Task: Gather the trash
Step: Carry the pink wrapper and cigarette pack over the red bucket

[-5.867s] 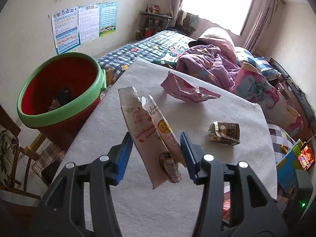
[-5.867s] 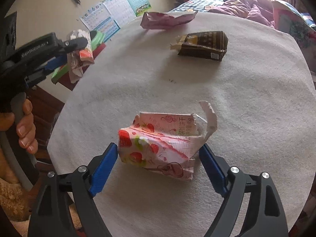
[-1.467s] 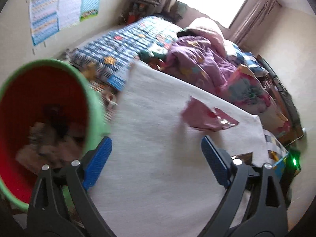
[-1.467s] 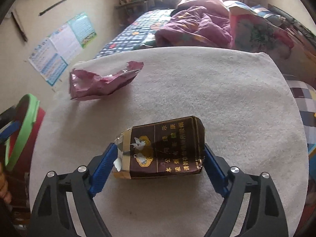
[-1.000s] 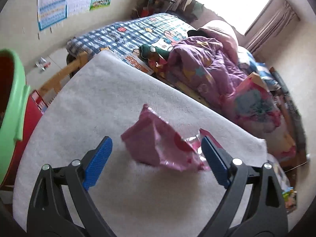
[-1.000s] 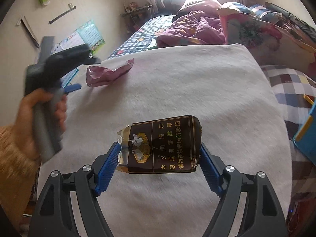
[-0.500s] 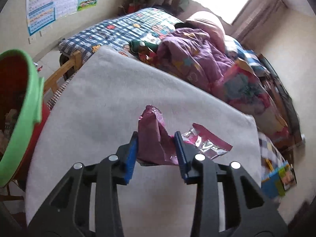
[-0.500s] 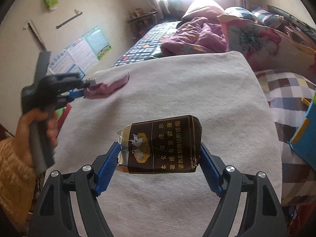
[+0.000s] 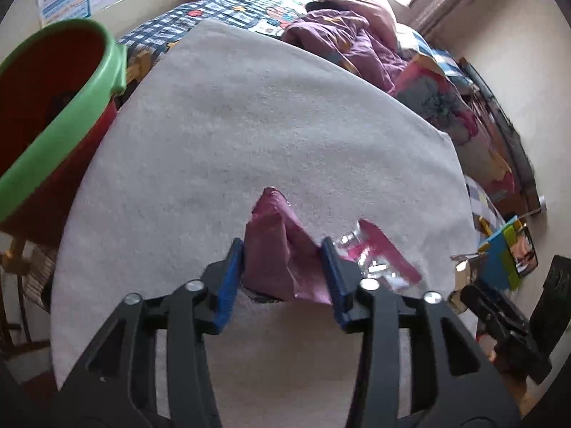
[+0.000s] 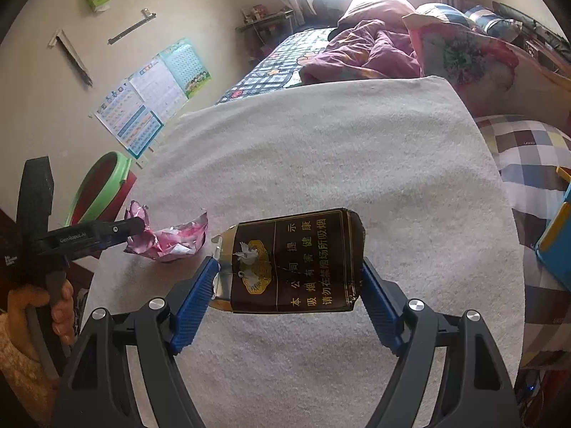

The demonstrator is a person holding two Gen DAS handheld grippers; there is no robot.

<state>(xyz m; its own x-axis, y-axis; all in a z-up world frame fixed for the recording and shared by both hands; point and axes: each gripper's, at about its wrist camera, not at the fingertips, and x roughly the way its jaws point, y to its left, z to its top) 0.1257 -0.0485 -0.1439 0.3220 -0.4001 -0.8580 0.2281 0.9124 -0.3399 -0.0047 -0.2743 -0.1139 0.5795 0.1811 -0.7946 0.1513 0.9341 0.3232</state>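
Trash is in both your grips: the crumpled pink wrapper (image 9: 274,256) sits pinched between the blue pads of your left hand-held gripper (image 9: 282,267), whose jaws have just been easing a little wider around it, with its torn foil end trailing out past the right pad. It hangs low over the white-covered table (image 9: 249,117), near the edge. Your right hand-held gripper (image 10: 289,278) clamps the dark brown cigarette pack (image 10: 292,267) across its width, lifted above the table. Off the table's left edge stands the red bin with a green rim (image 9: 71,82), mouth open toward you.
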